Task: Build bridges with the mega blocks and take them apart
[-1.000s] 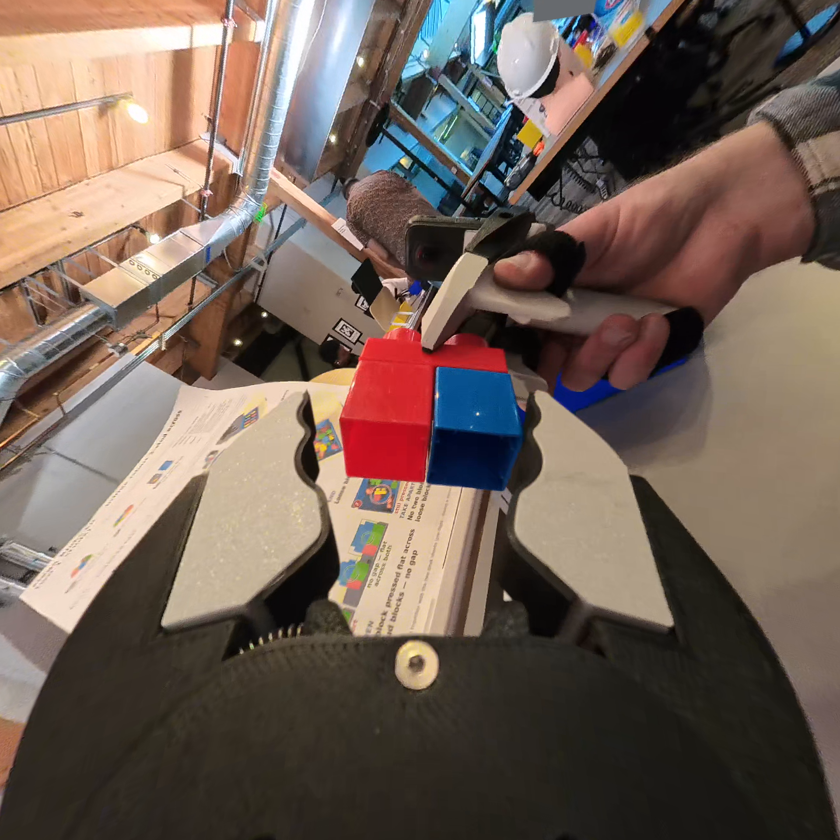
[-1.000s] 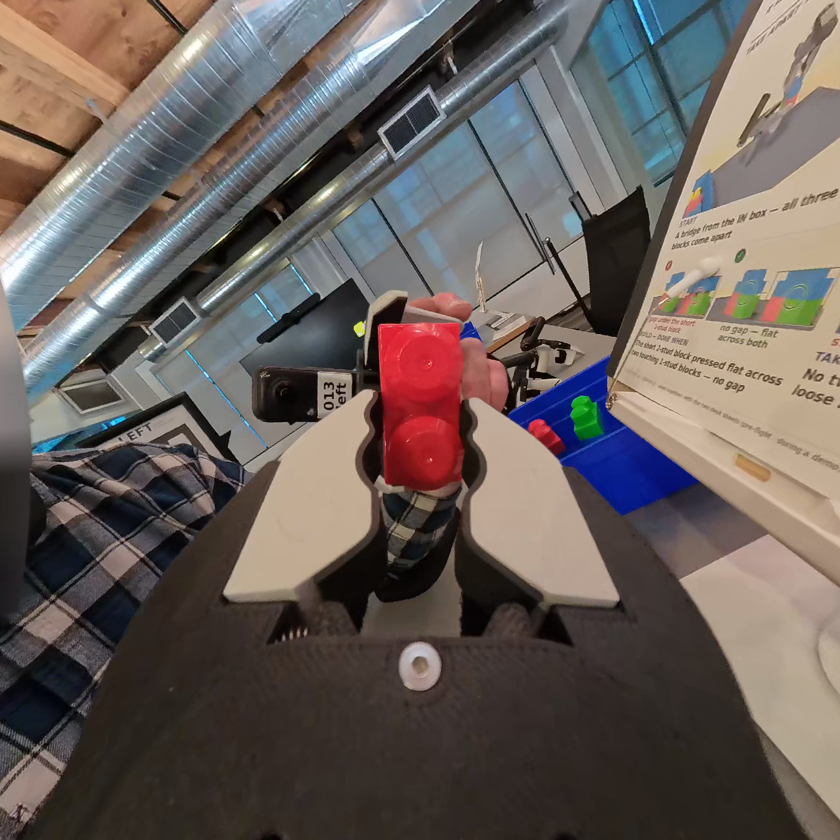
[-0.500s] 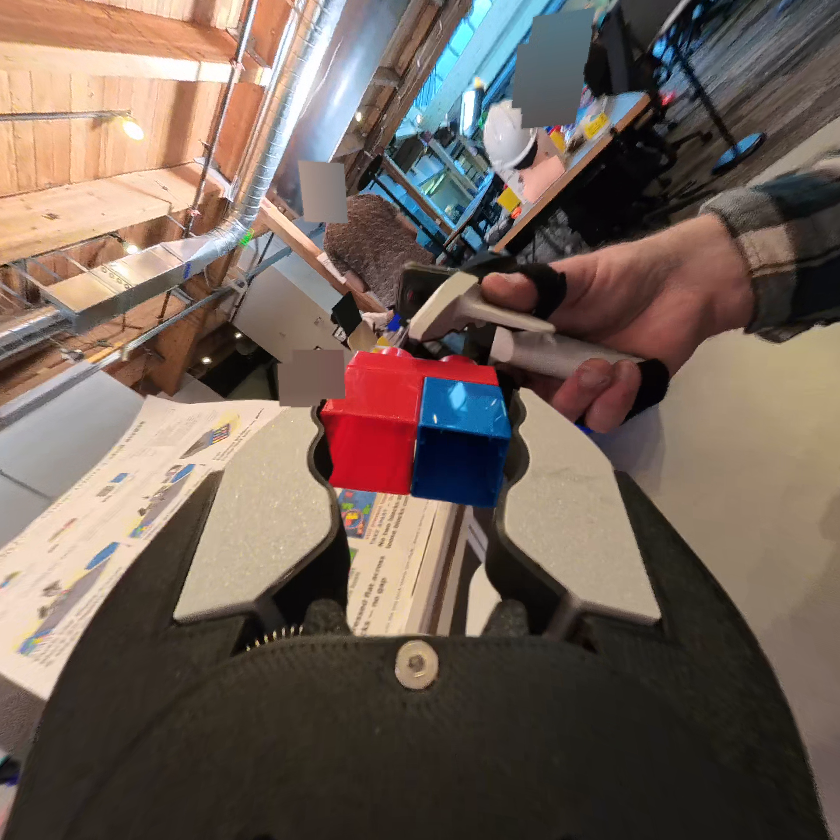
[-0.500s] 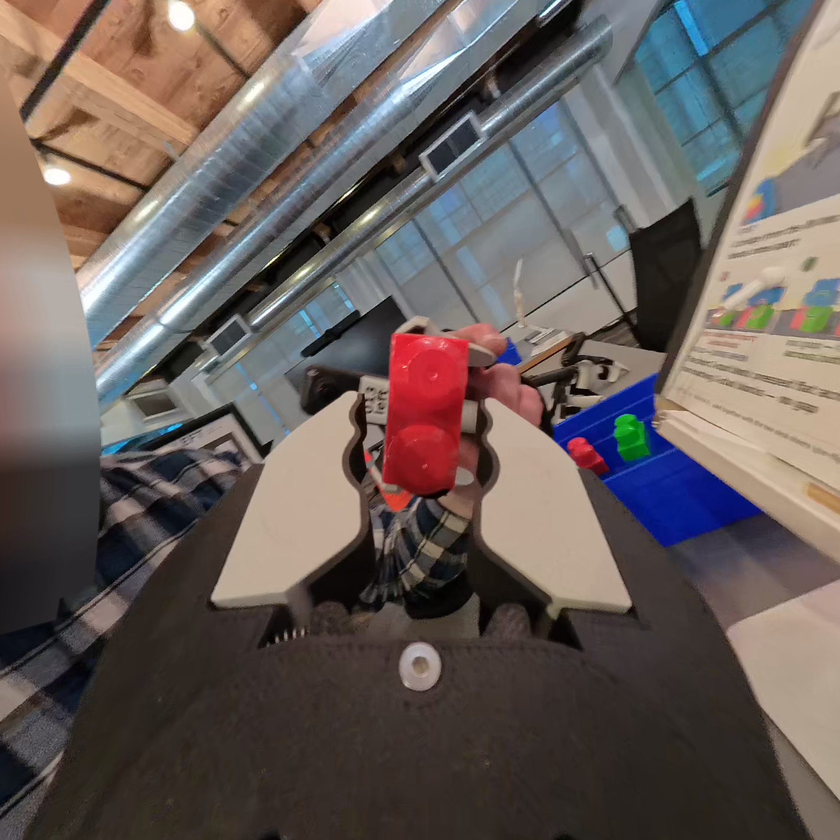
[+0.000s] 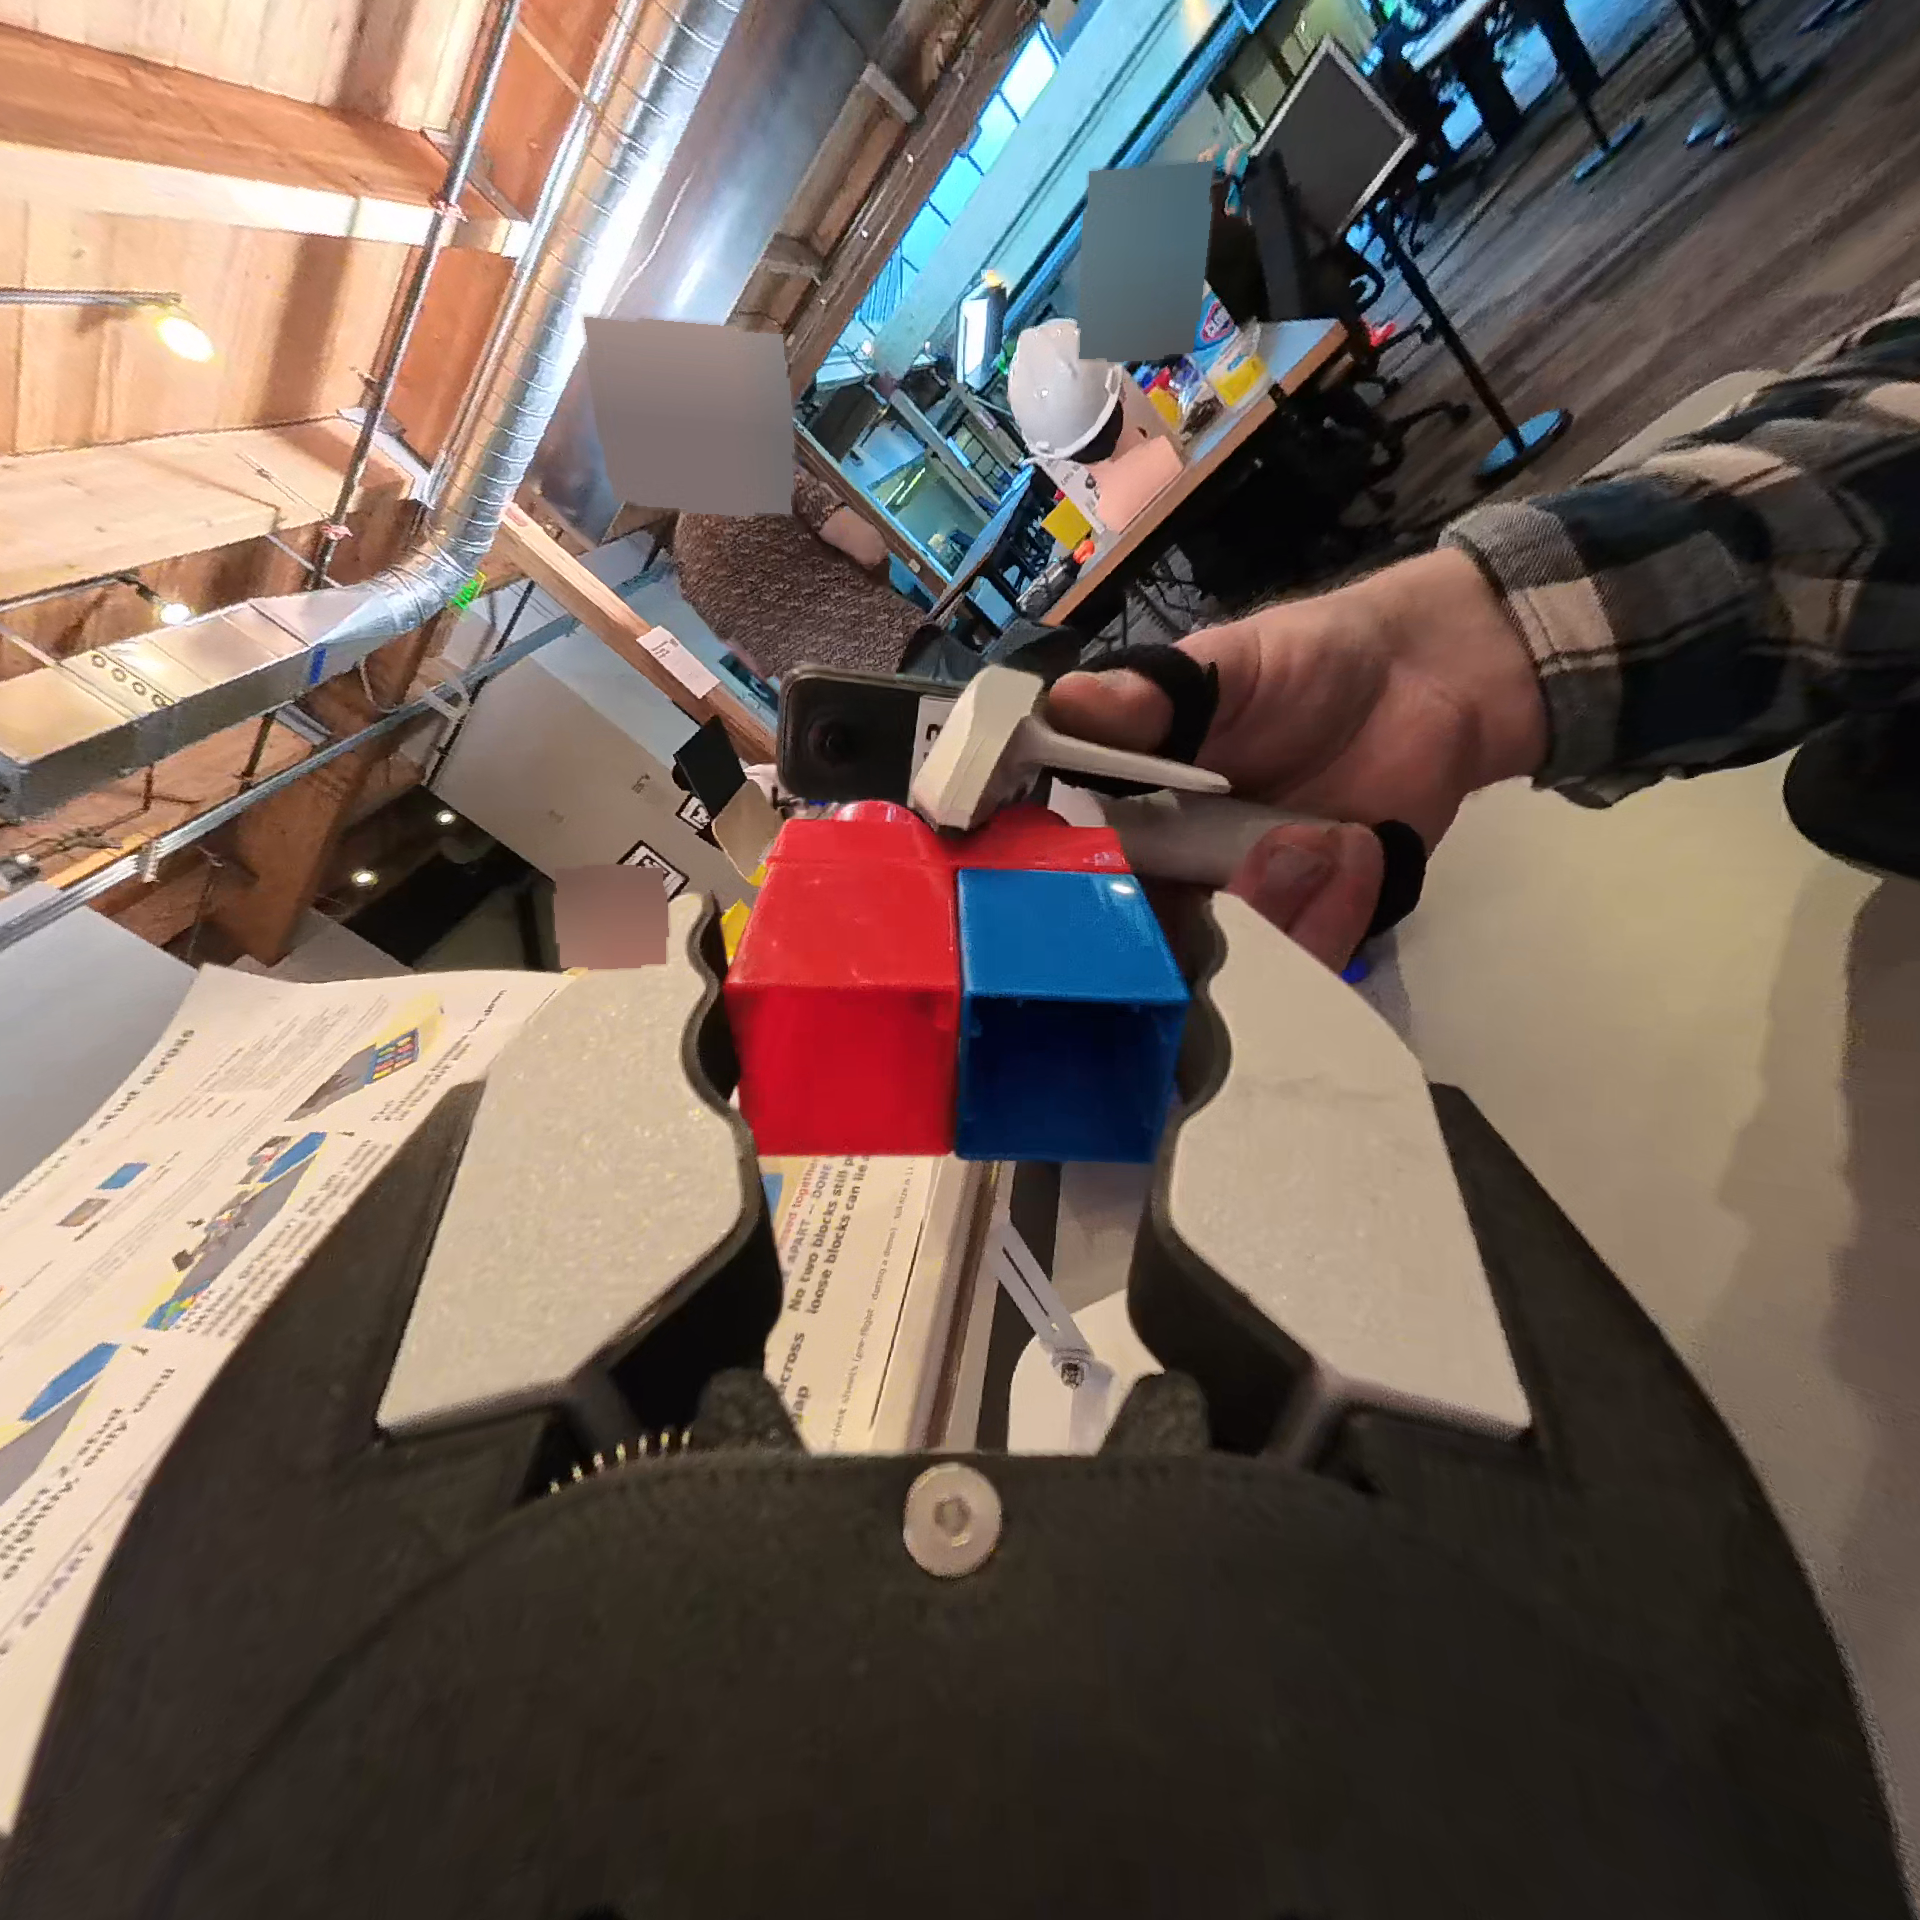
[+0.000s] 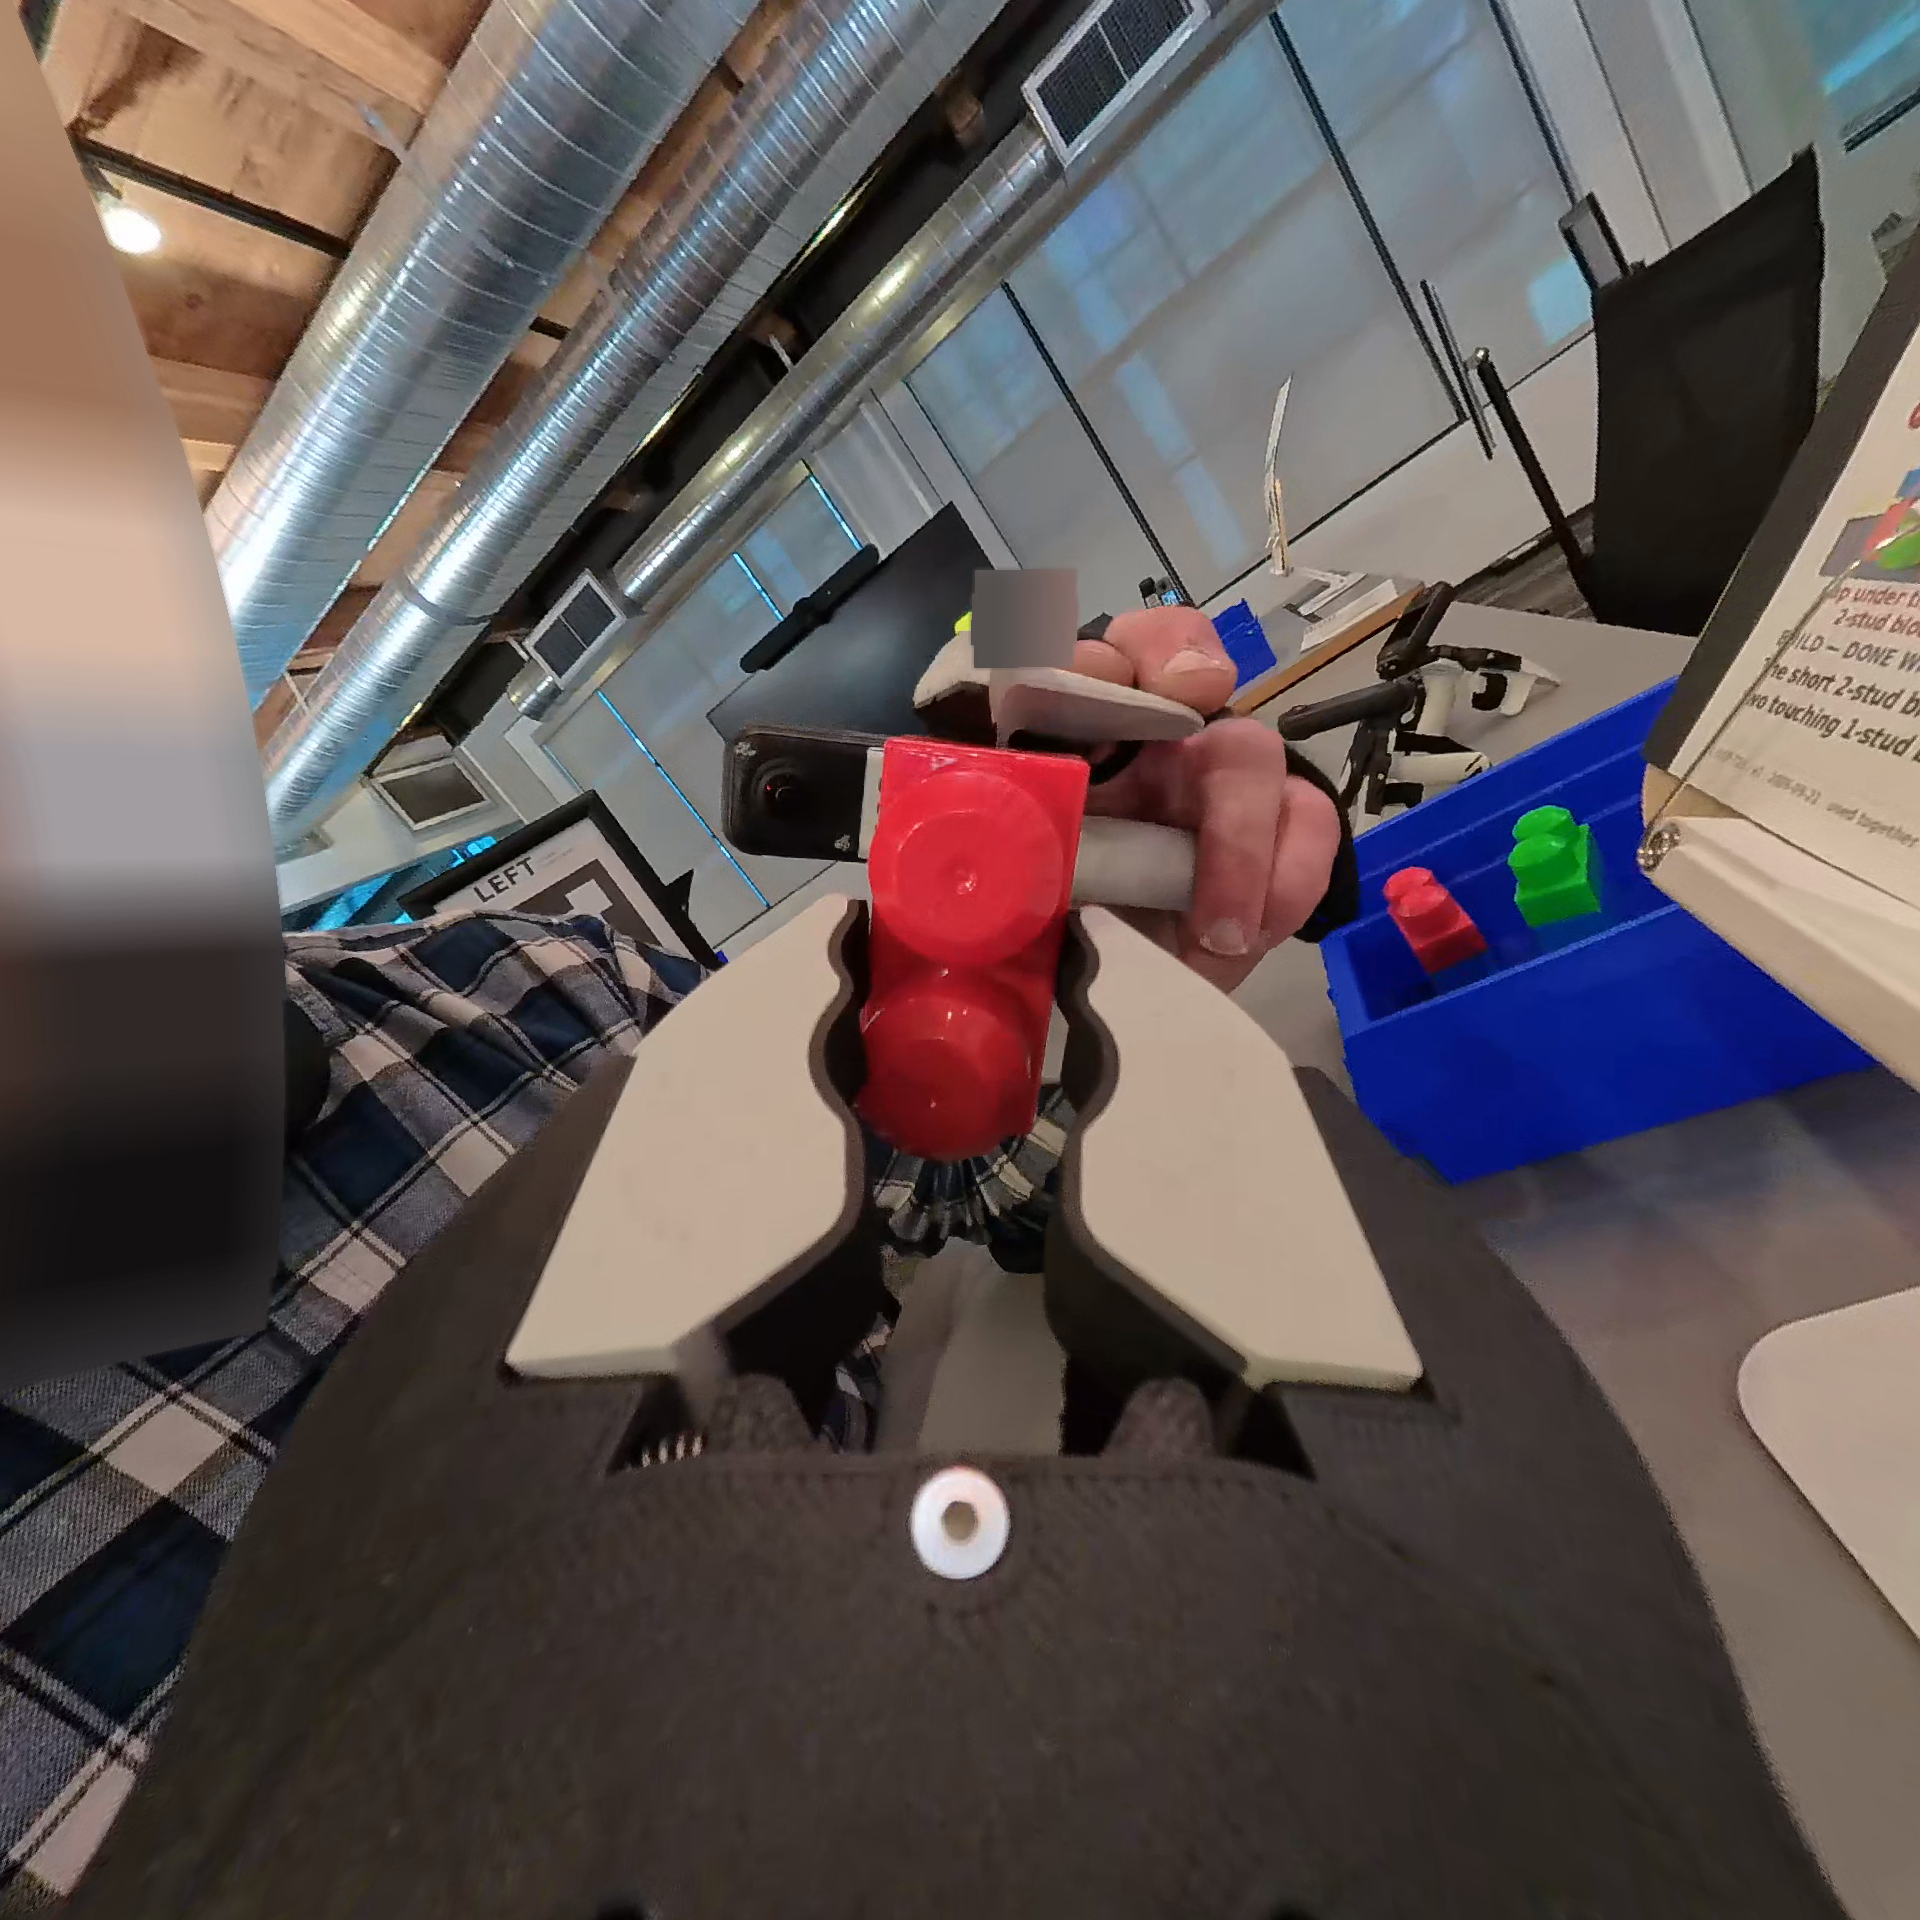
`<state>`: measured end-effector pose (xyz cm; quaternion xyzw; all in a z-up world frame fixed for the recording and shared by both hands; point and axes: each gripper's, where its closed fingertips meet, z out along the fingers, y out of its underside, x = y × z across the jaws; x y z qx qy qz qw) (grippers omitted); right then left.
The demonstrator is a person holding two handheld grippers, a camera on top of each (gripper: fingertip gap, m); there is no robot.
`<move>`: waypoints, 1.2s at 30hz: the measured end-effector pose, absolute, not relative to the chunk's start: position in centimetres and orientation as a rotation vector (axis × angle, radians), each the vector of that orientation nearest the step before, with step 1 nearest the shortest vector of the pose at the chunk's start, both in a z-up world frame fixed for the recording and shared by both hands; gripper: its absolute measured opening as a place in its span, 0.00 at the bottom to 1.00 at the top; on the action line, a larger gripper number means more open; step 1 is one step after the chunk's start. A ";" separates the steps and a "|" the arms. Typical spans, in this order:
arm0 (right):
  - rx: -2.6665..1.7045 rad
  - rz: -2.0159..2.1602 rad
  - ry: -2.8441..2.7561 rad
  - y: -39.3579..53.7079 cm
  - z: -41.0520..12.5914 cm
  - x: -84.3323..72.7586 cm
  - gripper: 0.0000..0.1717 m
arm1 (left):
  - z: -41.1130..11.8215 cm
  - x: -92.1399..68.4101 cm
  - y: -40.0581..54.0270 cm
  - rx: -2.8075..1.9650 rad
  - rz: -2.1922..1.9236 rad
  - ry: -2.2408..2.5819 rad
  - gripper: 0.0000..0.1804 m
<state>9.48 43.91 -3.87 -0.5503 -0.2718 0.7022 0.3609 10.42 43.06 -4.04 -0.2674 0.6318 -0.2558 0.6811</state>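
A small bridge hangs in the air between both grippers. It is a red two-stud block [image 5: 935,844] across a red one-stud block [image 5: 842,997] and a blue one-stud block [image 5: 1070,1008]. My right gripper [image 6: 961,925] is shut on the long sides of the red two-stud block [image 6: 966,935]; one of its fingers [image 5: 977,758] shows over the studs in the left wrist view. My left gripper [image 5: 961,935] is open. Its pads stand on either side of the two lower blocks, with a narrow gap on each side.
A blue bin [image 6: 1558,1049] on the grey table [image 5: 1662,1143] holds a red block [image 6: 1434,925] and a green block [image 6: 1553,862]. A printed instruction board [image 6: 1818,675] stands beside the bin and also shows in the left wrist view [image 5: 208,1143]. The person's plaid sleeve [image 6: 416,1091] is close on the left. Only a small space, under 4 cm, lies between the two pairs of fingers.
My right gripper's pads stood slightly apart around the red two-stud block and have now closed on it. My left gripper's pads pressed the lower blocks half a second ago and have now eased apart.
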 end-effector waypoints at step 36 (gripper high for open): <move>-2.176 0.577 0.038 52.1 -18.3 44.3 0.25 | -0.3 6.3 43.5 -0.673 -0.462 1.375 0.41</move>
